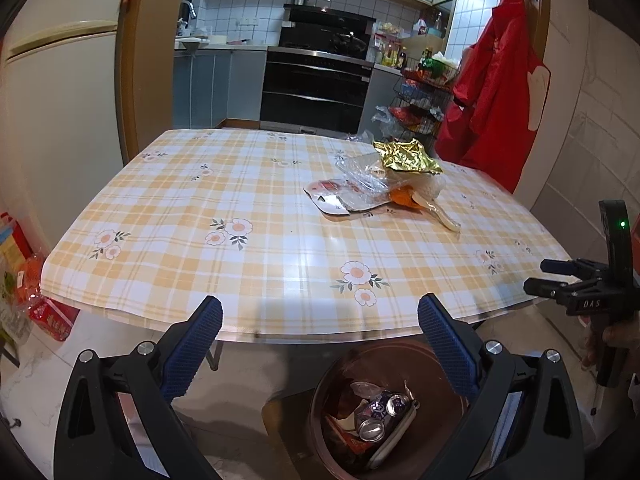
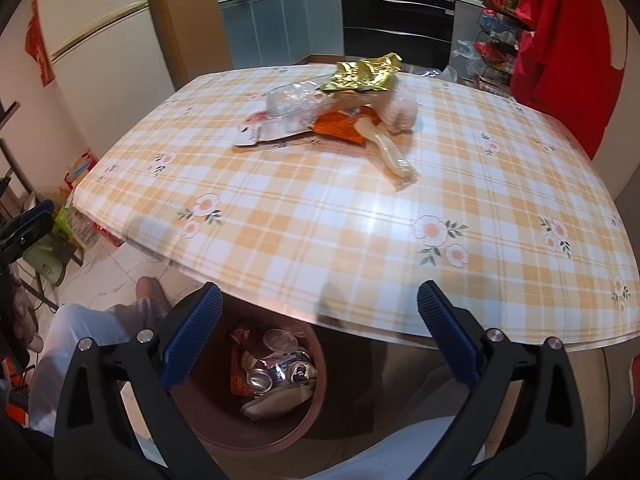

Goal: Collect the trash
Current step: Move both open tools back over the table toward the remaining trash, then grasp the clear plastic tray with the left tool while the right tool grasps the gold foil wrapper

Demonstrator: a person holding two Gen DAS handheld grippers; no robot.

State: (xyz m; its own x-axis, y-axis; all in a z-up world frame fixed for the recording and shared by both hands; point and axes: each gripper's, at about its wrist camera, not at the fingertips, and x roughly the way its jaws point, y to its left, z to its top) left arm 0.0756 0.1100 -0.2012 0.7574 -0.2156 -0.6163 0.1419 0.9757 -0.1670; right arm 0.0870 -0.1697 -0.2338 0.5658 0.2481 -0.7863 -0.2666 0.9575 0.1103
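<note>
A pile of trash lies on the checked table [image 1: 240, 200] at its far right: a gold foil wrapper [image 1: 406, 155] [image 2: 366, 72], clear plastic packaging [image 1: 362, 178] [image 2: 298, 106], an orange wrapper [image 1: 404, 197] [image 2: 340, 125] and a white card [image 1: 330, 196]. A brown bin [image 1: 320, 420] [image 2: 280, 436] stands on the floor under the near table edge, holding crushed cans [image 1: 380, 412] [image 2: 280, 370] and wrappers. My left gripper [image 1: 320, 344] is open and empty above the bin. My right gripper [image 2: 320, 340] is open and empty above the bin too, and shows at the right of the left wrist view [image 1: 576, 284].
A fridge [image 1: 60, 100] stands to the left. Kitchen counters and an oven [image 1: 316, 88] are beyond the table. A red apron [image 1: 496, 92] hangs at the right by a wire rack [image 1: 420, 100]. Bags and boxes [image 1: 24, 280] lie on the floor at left. The person's legs [image 2: 96, 340] are beside the bin.
</note>
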